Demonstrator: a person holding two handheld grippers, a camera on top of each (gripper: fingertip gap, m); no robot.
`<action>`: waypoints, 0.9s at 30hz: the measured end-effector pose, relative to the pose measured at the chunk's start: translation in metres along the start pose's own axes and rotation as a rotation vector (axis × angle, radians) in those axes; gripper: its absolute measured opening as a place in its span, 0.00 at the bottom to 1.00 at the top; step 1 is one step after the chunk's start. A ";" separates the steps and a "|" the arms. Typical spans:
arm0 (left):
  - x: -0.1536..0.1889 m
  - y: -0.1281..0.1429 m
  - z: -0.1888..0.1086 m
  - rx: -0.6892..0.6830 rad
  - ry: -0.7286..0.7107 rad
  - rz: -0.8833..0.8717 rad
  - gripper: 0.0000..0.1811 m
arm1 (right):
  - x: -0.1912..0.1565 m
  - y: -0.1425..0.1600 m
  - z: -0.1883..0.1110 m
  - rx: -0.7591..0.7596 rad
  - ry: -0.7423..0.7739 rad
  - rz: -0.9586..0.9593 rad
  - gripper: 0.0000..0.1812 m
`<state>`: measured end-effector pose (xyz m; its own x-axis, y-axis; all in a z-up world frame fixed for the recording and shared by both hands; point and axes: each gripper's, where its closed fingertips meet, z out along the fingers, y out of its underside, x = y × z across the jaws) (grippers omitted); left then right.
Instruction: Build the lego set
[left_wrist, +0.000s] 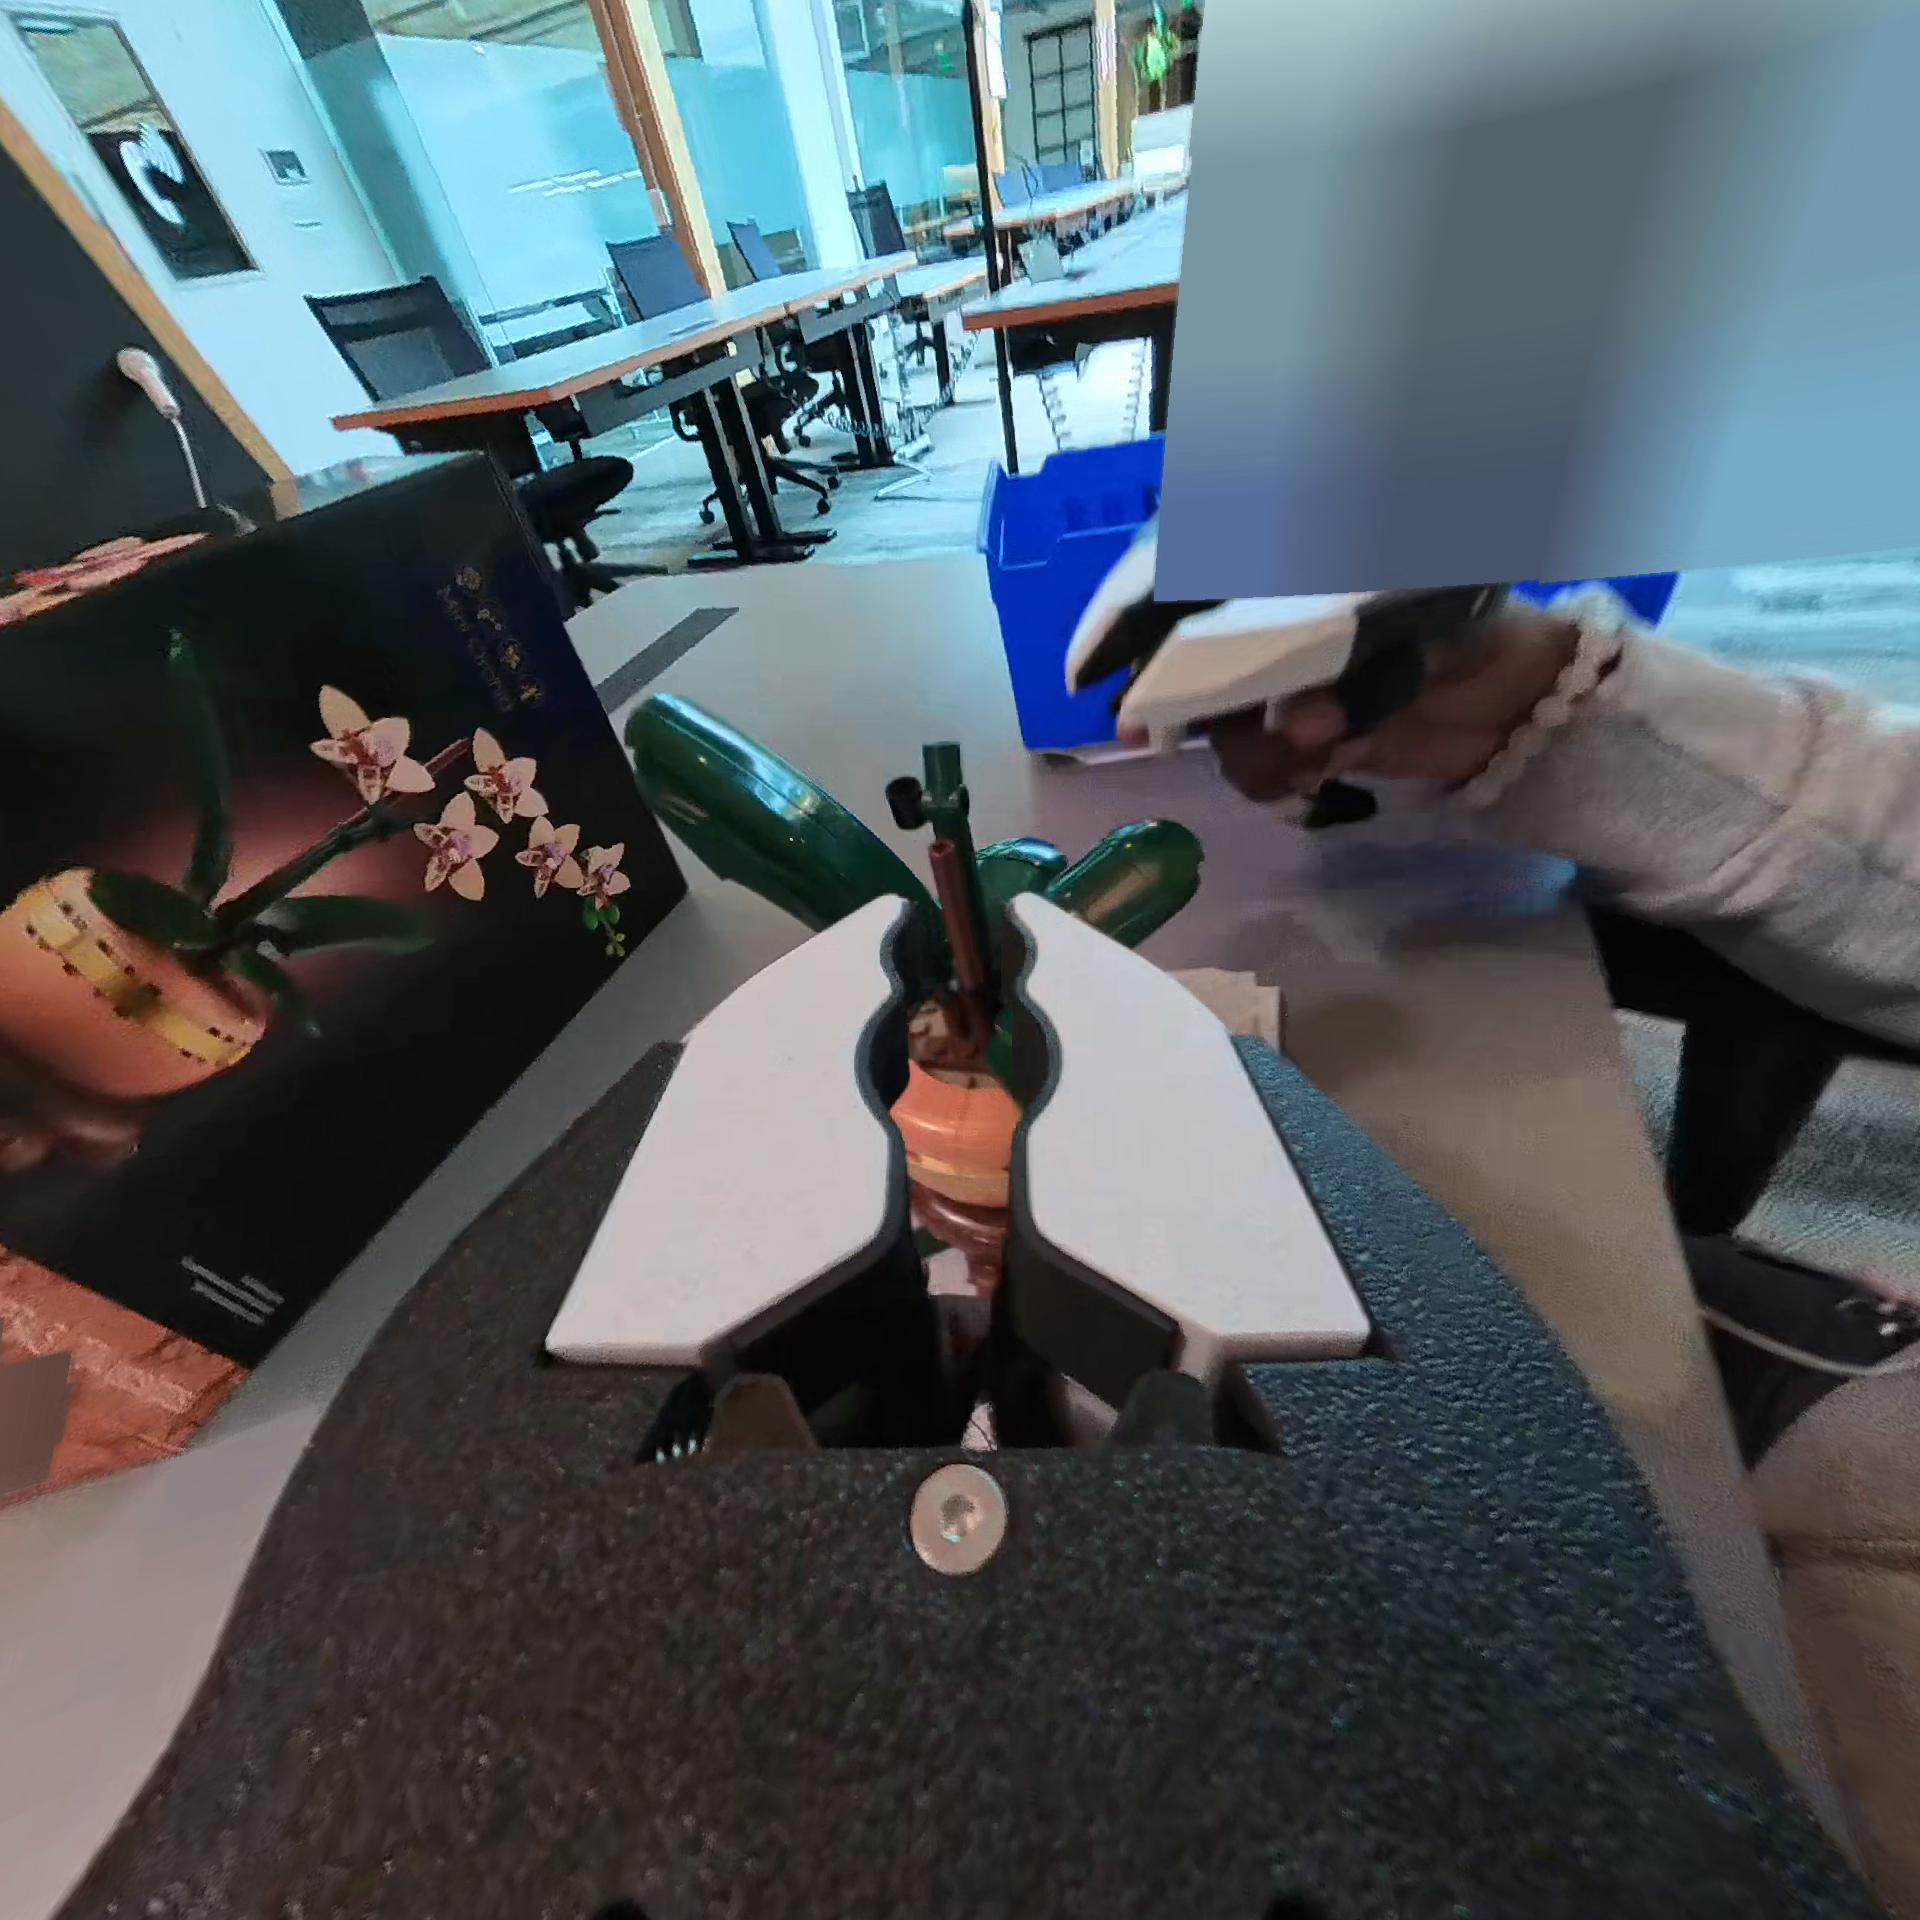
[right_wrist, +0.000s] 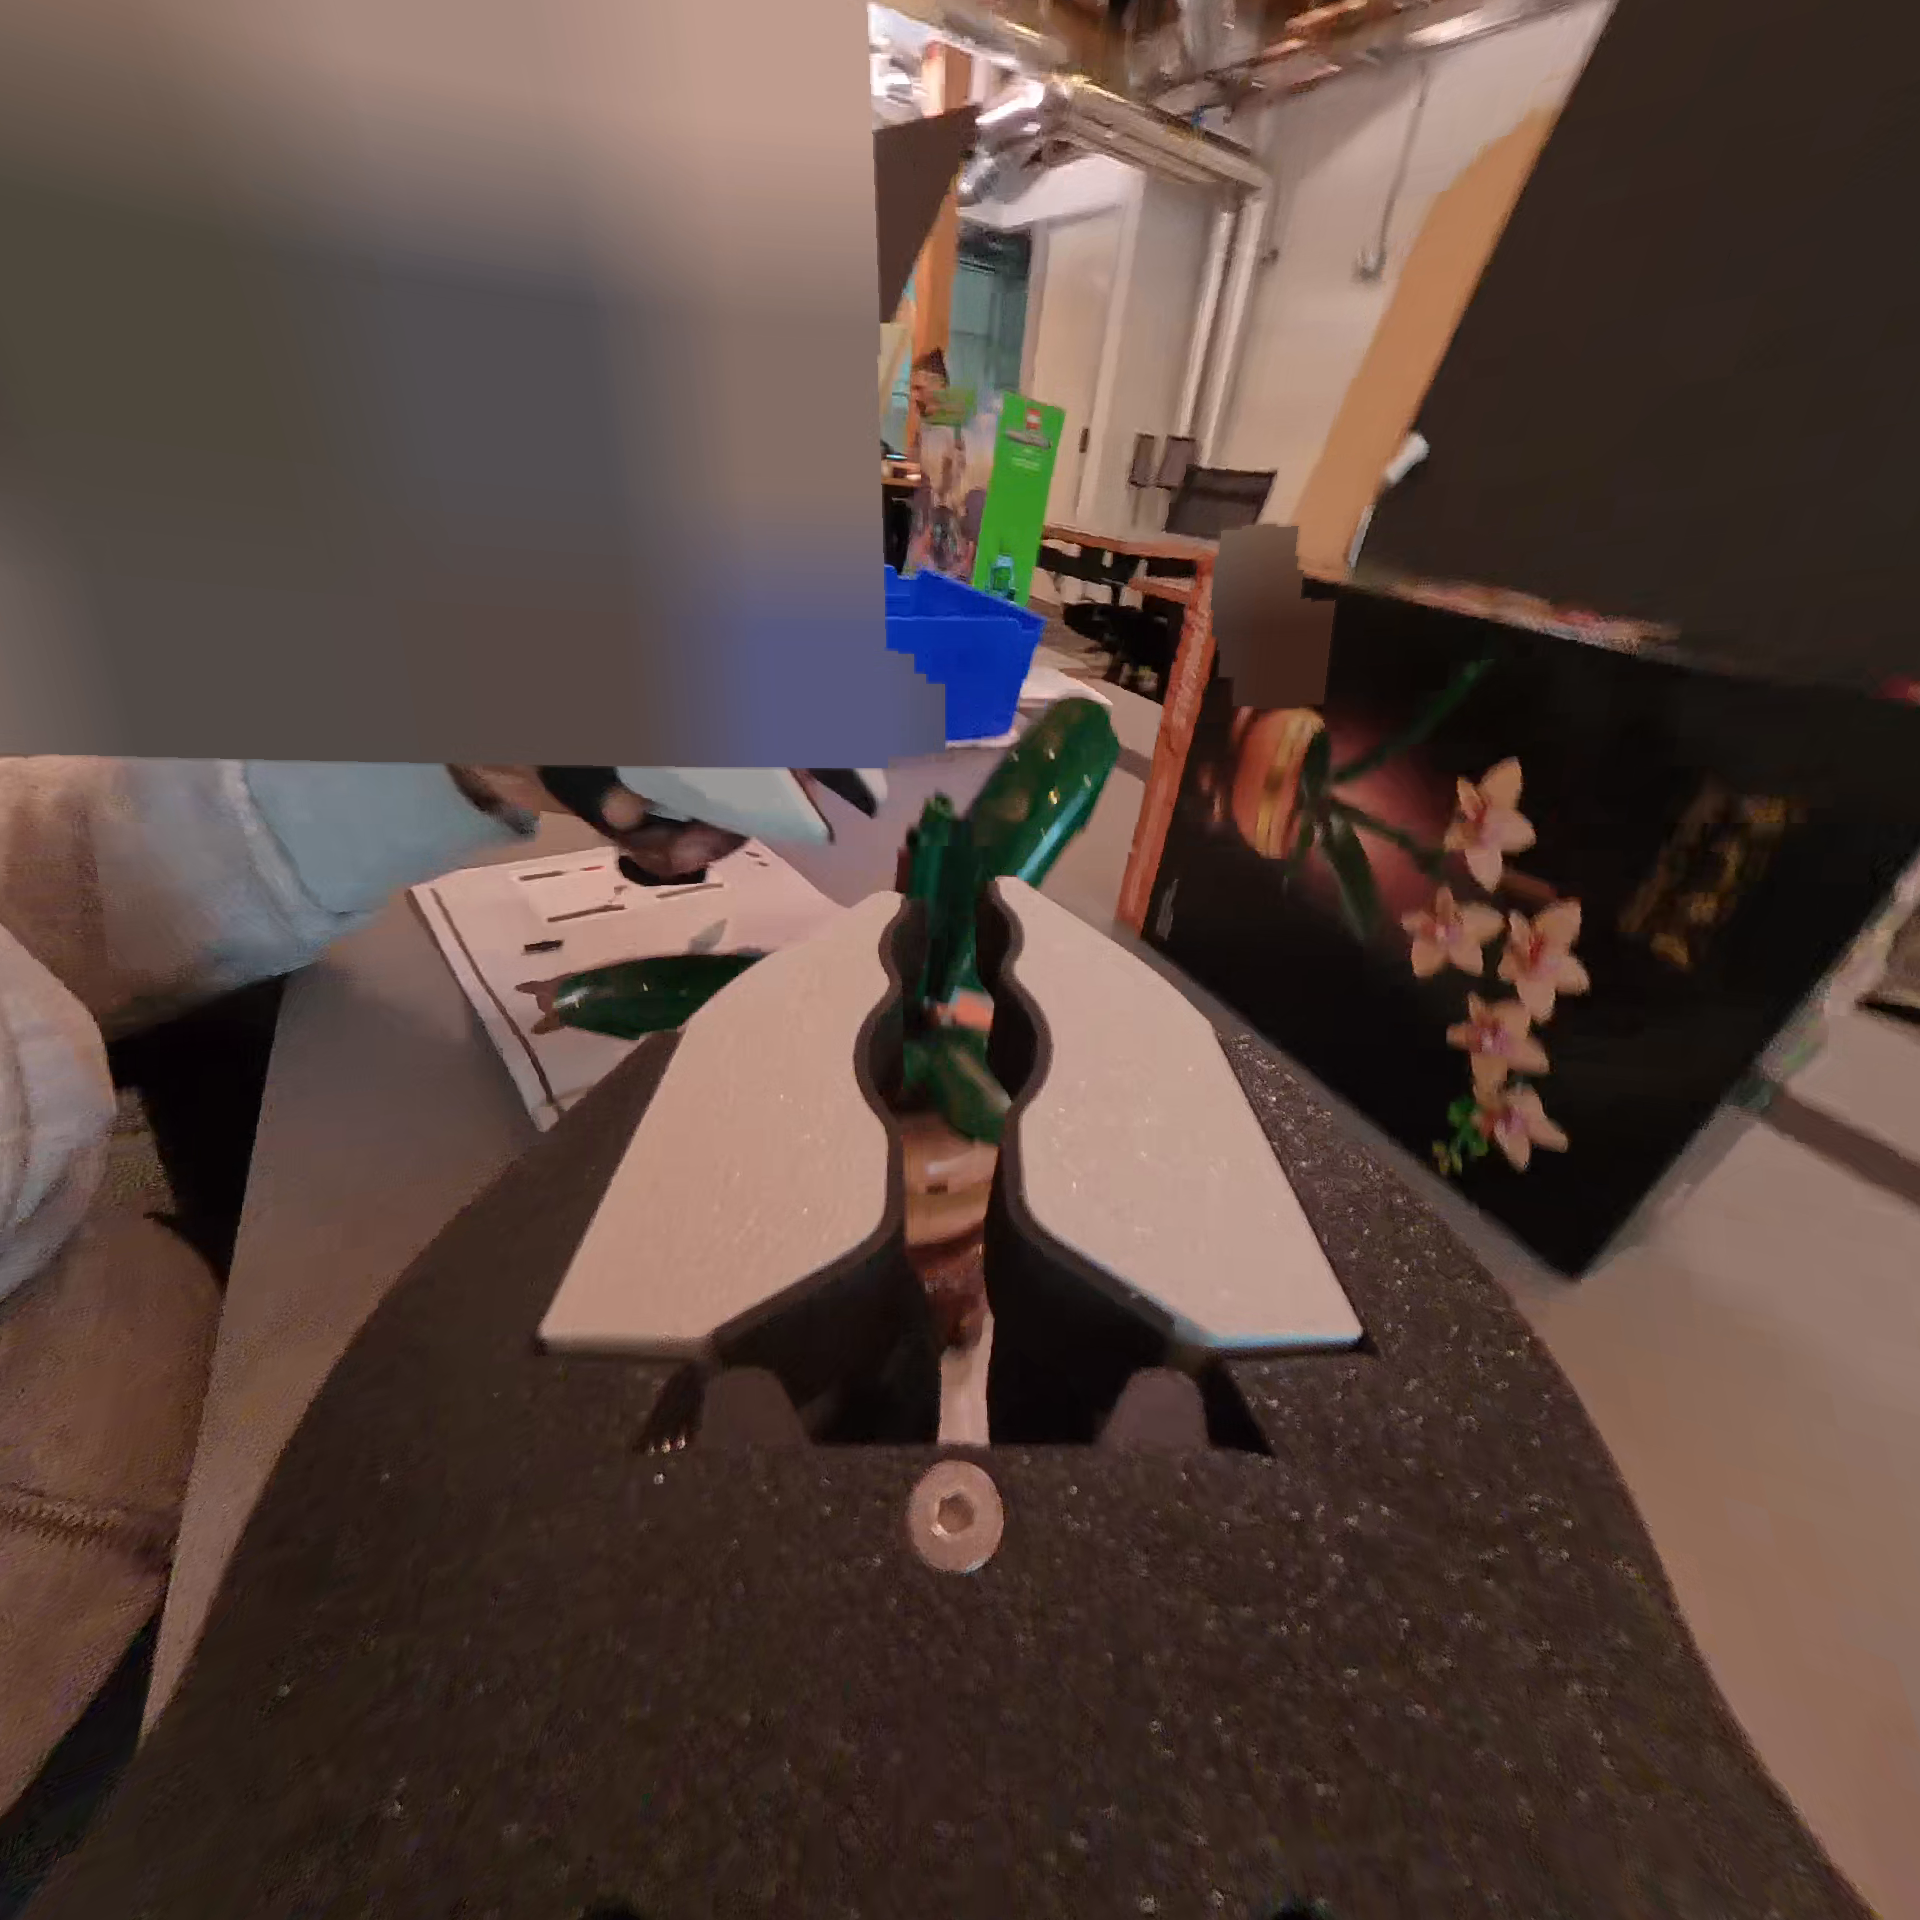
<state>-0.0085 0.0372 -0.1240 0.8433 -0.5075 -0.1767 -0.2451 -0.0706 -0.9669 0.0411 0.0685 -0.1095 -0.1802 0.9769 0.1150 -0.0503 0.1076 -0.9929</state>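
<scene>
A small lego plant stands on the table: a pink pot (left_wrist: 956, 1117), a dark green stem (left_wrist: 948, 821) with a brown rod beside it, and broad green leaves (left_wrist: 748, 800). I see it through the narrow slit of my left gripper (left_wrist: 958, 914), which is shut with nothing in it and hovers just before the plant. My right gripper (right_wrist: 951, 904) is also shut with nothing in it and faces the same plant (right_wrist: 940, 1081) from the other side. The right gripper shows in the left wrist view (left_wrist: 1195, 665), held in a hand, apart from the plant. The left gripper also shows in the right wrist view (right_wrist: 727, 810).
The black set box (left_wrist: 312, 883) with a flower picture stands close on the left of the plant; it also shows in the right wrist view (right_wrist: 1507, 935). An instruction booklet (right_wrist: 623, 914) lies under one leaf. A blue bin (left_wrist: 1060, 582) stands beyond the table edge. A person's sleeve (left_wrist: 1714, 790) is at right. My hands' fingertips stand some 7 cm from each other. Between my left fingertips and the pink pot (left_wrist: 956, 1117) there is roughly 6 cm.
</scene>
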 end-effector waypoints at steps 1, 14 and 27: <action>-0.004 -0.002 0.000 -0.017 -0.002 0.027 0.07 | -0.002 -0.007 0.005 -0.006 -0.040 -0.015 0.06; -0.033 -0.025 -0.039 -0.029 -0.005 0.021 0.06 | 0.006 -0.019 0.044 -0.003 -0.285 -0.099 0.07; -0.026 -0.015 -0.016 -0.057 0.044 0.022 0.06 | 0.000 -0.005 0.043 0.007 -0.307 -0.074 0.06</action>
<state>-0.0344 0.0373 -0.1017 0.8159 -0.5467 -0.1880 -0.2909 -0.1072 -0.9507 -0.0008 0.0605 -0.1037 -0.4636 0.8650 0.1919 -0.0810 0.1743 -0.9814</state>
